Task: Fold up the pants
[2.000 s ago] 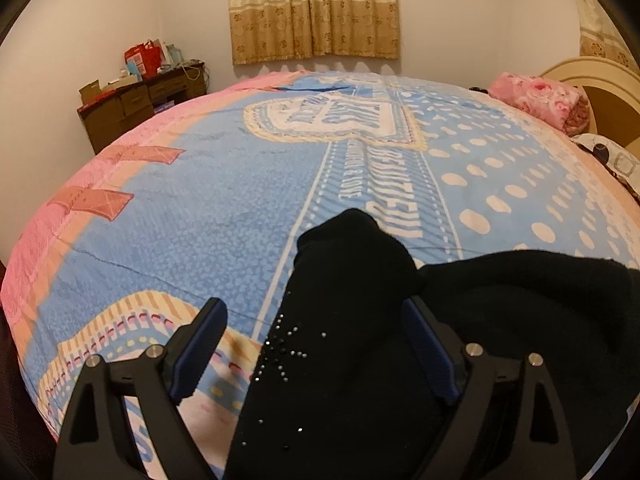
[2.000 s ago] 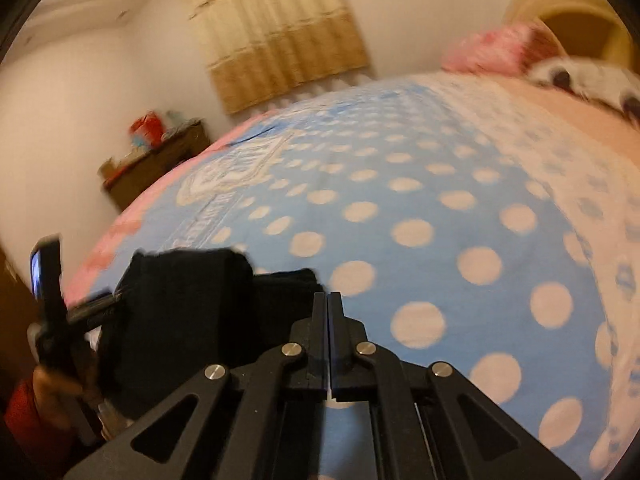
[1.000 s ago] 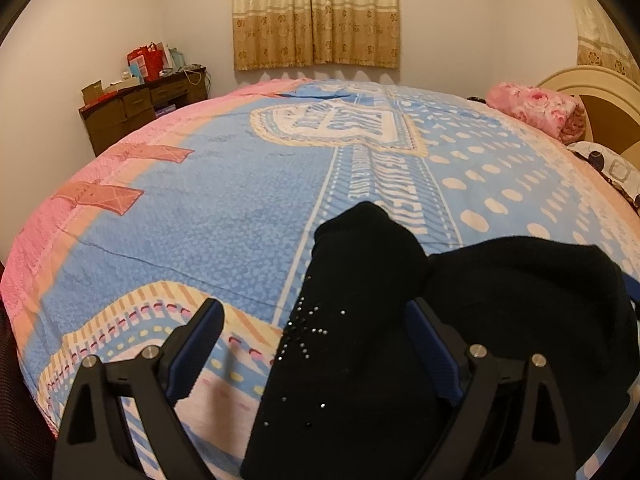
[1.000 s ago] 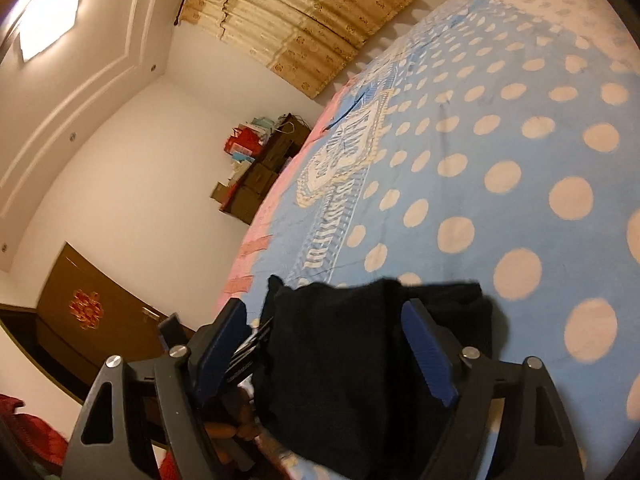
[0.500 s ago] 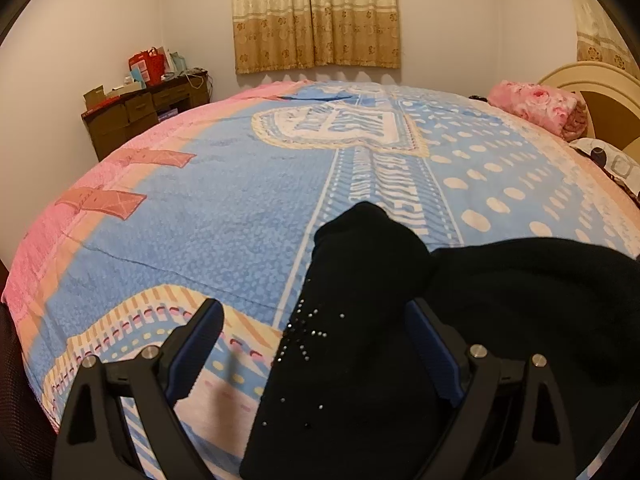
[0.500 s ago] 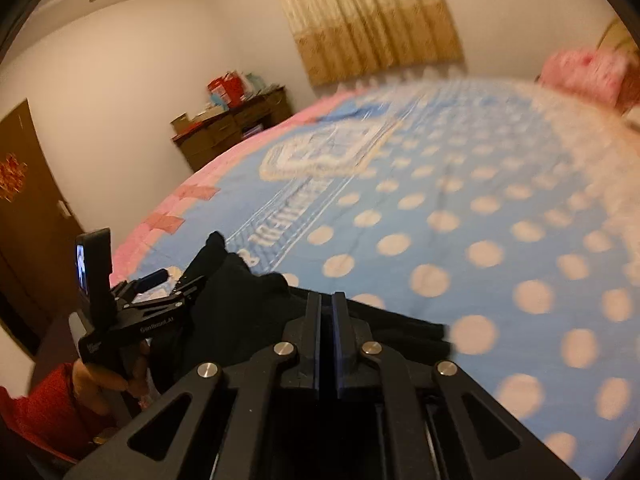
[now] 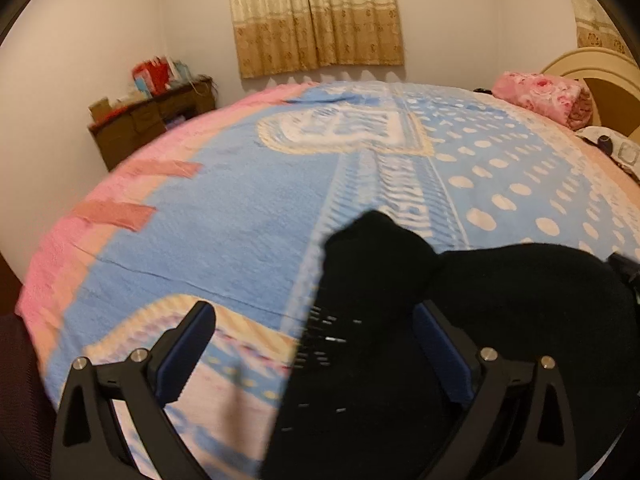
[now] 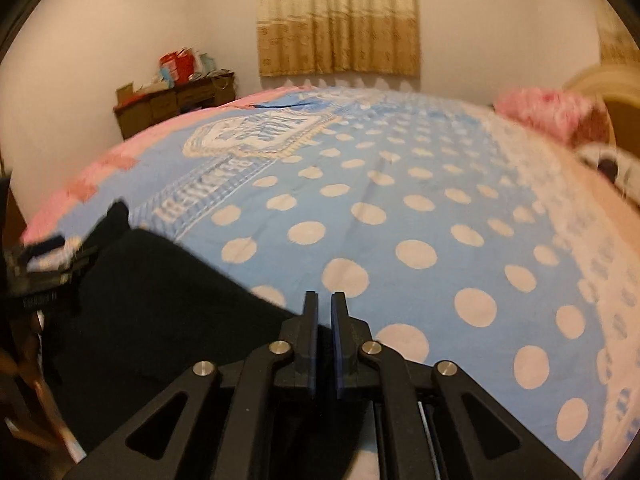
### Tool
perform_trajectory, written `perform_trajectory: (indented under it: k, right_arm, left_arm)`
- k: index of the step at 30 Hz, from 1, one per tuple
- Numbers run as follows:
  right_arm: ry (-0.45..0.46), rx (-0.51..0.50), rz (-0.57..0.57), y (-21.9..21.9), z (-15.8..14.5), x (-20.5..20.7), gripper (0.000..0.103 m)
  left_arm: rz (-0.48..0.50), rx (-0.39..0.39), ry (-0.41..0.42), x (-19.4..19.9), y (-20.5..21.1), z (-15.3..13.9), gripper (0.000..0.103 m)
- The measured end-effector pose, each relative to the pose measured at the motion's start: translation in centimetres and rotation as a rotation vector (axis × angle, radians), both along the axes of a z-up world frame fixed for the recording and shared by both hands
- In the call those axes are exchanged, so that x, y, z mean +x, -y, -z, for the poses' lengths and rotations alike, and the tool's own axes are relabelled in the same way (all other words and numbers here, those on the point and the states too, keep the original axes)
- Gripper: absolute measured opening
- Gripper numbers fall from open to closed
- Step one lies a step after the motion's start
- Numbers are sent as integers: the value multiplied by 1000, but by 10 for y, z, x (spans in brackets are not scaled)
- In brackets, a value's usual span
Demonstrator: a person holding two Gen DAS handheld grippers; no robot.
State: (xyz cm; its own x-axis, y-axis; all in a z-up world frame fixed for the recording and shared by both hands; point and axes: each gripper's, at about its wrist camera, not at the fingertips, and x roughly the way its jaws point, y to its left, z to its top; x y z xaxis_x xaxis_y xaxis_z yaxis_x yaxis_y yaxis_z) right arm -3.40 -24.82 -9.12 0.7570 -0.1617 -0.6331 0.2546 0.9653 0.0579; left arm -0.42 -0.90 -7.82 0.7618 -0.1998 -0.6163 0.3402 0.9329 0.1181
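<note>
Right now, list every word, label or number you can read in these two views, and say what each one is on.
Nothing reads for certain.
Bedspread, white band lettering: large capitals, blurred and upside down, not readable.
Bedspread crest: lettering inside, blurred, not readable.
Left gripper, small white print on its body: too small and blurred.
Red bags on the dresser: no readable print.

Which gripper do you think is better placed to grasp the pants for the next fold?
Probably left: the left gripper is opening wide, with the black pants between its fingers. The right gripper is shut at their edge.
</note>
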Motion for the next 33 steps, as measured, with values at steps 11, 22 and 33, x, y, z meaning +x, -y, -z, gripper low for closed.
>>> perform_trajectory:
  k: [11, 22, 33]
  right_arm:
    - [134, -120, -174, -73, -47, -59, 10]
    - [40, -6, -178, -70, 13, -69, 10]
    - [67, 121, -85, -59, -8, -86, 11]
  left_arm:
    - [-262, 12, 112, 13, -97, -37, 101]
    - [-63, 99, 7, -32, -45, 27, 102]
    - [-149, 95, 36, -32, -77, 5, 102]
